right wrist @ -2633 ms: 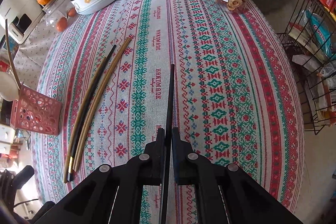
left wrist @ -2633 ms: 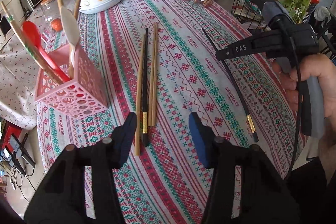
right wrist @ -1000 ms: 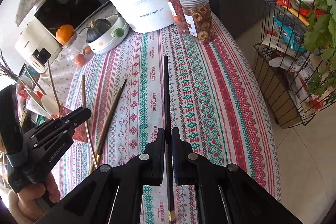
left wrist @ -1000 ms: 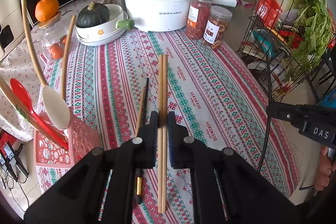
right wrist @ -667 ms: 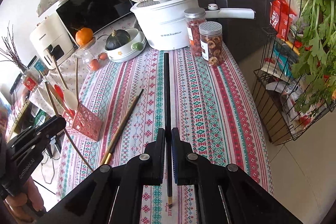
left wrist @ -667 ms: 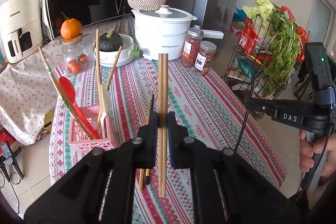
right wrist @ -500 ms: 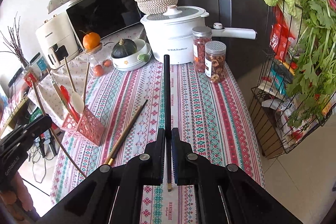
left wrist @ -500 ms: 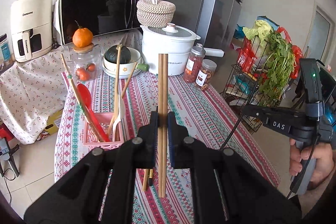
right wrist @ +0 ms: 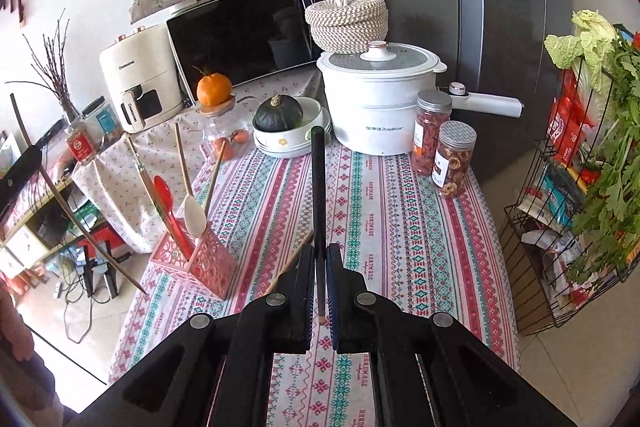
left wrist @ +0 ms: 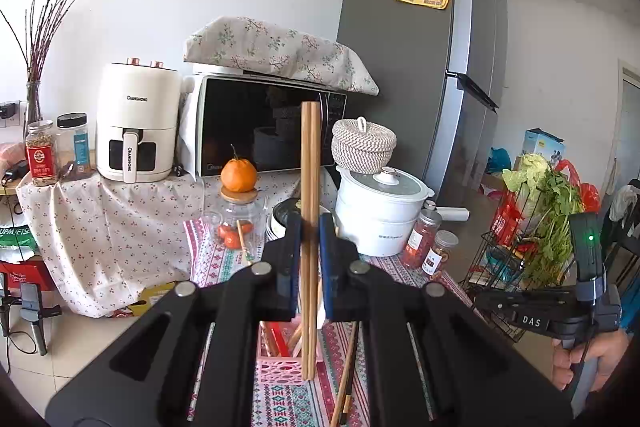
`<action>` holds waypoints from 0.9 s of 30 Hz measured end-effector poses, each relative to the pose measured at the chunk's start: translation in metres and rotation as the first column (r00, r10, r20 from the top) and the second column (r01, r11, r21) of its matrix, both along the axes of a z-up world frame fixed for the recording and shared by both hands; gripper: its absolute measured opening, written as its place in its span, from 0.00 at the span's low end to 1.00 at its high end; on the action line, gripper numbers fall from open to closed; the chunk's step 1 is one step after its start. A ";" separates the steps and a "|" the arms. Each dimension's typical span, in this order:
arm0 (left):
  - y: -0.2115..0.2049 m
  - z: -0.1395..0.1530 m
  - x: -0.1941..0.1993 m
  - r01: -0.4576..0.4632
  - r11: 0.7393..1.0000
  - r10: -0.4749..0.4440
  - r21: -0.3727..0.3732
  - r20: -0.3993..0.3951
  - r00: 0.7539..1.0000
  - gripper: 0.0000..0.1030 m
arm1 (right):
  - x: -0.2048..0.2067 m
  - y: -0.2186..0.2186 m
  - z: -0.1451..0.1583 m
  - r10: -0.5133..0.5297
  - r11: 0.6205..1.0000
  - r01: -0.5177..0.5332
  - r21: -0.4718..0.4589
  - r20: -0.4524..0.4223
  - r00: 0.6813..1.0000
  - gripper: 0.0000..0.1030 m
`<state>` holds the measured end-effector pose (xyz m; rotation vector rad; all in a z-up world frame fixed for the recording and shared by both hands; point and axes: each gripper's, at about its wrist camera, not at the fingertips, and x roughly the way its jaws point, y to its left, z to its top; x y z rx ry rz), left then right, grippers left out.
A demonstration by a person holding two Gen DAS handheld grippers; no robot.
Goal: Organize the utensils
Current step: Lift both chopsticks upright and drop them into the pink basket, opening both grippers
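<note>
My left gripper [left wrist: 310, 227] is shut on a pair of wooden chopsticks [left wrist: 309, 163] and holds them upright, high above the table. Their lower ends hang just above the pink utensil holder [left wrist: 280, 367]. My right gripper [right wrist: 319, 259] is shut on a black chopstick [right wrist: 318, 183], raised over the patterned tablecloth [right wrist: 380, 211]. The pink holder [right wrist: 192, 263] stands at the table's left edge with a red spoon [right wrist: 166, 203], a white spoon and wooden sticks in it. Two more chopsticks [left wrist: 346, 379] lie on the cloth beside the holder.
A white pot [right wrist: 378, 99], two jars [right wrist: 454, 159], a bowl with a squash [right wrist: 280, 115] and a glass jar with an orange [right wrist: 214, 89] stand at the table's far end. A wire rack of greens [right wrist: 592, 187] stands at the right. Microwave and air fryer stand behind.
Both grippers have risen and tilted up from the table with their chopsticks. The left one now holds its pair upright over the pink holder.
</note>
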<state>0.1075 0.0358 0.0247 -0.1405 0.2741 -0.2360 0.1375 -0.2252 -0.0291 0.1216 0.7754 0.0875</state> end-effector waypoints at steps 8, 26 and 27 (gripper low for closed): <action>0.000 -0.023 0.028 -0.065 0.998 0.065 0.012 0.023 0.998 0.10 | -0.001 0.025 -0.001 0.052 0.999 -0.052 -0.001 -0.005 0.999 0.05; -0.008 -0.062 0.067 -0.055 0.996 0.067 0.075 -0.162 0.985 0.12 | -0.013 0.053 0.032 0.123 0.990 -0.128 0.060 0.076 0.990 0.06; -0.007 -0.063 0.068 -0.051 0.996 0.063 0.071 -0.172 0.983 0.15 | -0.013 0.055 0.035 0.124 0.989 -0.130 0.067 0.084 0.989 0.06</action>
